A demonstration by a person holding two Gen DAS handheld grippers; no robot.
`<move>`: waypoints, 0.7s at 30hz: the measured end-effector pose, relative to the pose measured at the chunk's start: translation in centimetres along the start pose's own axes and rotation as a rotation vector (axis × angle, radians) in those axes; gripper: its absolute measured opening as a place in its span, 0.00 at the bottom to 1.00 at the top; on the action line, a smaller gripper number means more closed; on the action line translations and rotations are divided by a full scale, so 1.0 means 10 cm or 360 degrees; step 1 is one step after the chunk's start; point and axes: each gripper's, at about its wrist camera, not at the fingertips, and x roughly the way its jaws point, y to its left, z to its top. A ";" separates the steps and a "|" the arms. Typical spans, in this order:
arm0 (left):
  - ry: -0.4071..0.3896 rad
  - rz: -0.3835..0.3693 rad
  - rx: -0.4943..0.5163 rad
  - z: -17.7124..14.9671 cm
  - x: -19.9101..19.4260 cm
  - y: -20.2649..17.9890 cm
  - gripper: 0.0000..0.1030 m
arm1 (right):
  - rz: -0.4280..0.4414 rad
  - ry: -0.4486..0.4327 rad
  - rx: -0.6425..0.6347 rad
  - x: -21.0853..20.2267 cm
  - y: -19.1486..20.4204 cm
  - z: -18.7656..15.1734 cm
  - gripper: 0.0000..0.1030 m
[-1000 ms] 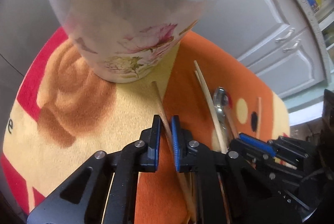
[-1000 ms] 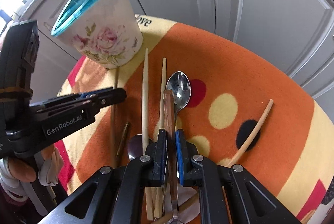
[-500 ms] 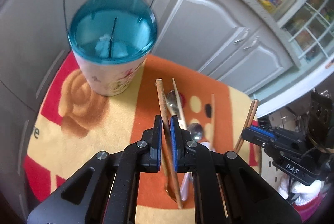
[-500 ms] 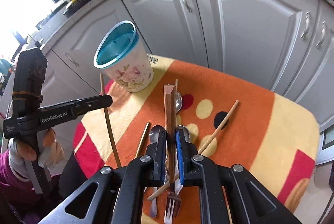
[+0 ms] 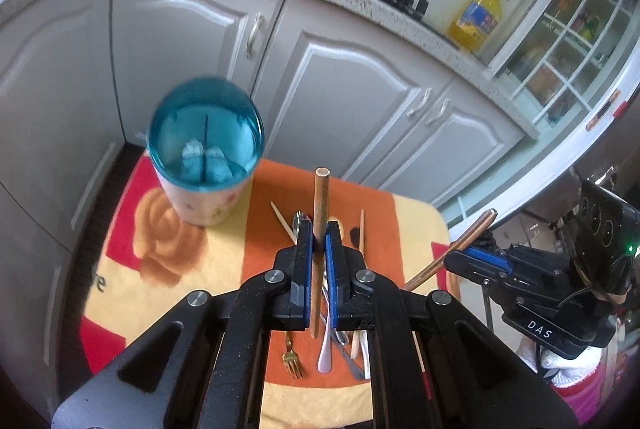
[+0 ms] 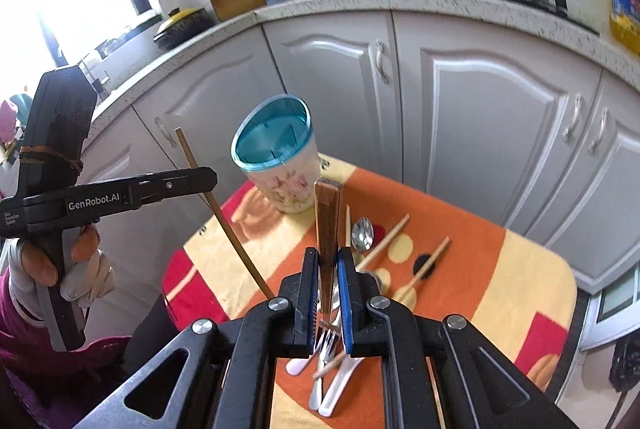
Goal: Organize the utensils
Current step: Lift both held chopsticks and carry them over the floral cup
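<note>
Utensils lifted clear of the orange cloth [image 6: 460, 269], headed for the blue-rimmed cup [image 5: 205, 157].

The cup stood at the cloth's far corner; spoons, a fork and chopsticks lay loose nearby. Next, I judged, each stick needed tipping upright over the rim. Left gripper [image 5: 316, 253] was clamped on a wooden chopstick [image 5: 320, 205]; right gripper [image 6: 328, 277] pinched a brown-handled utensil [image 6: 328, 217].
</note>
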 end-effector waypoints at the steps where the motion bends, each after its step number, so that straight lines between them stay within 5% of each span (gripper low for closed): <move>1: -0.0020 0.0002 0.0001 0.04 -0.05 0.01 0.04 | -0.0001 -0.0015 -0.0014 -0.02 0.03 0.05 0.08; 10: -0.0226 0.0058 -0.0009 0.61 -0.52 0.16 0.04 | 0.0028 -0.0141 -0.0141 -0.07 0.33 0.69 0.08; 21: -0.0433 0.0372 -0.0008 1.33 -0.45 0.56 0.04 | -0.0004 -0.0315 -0.0222 0.20 0.64 1.73 0.08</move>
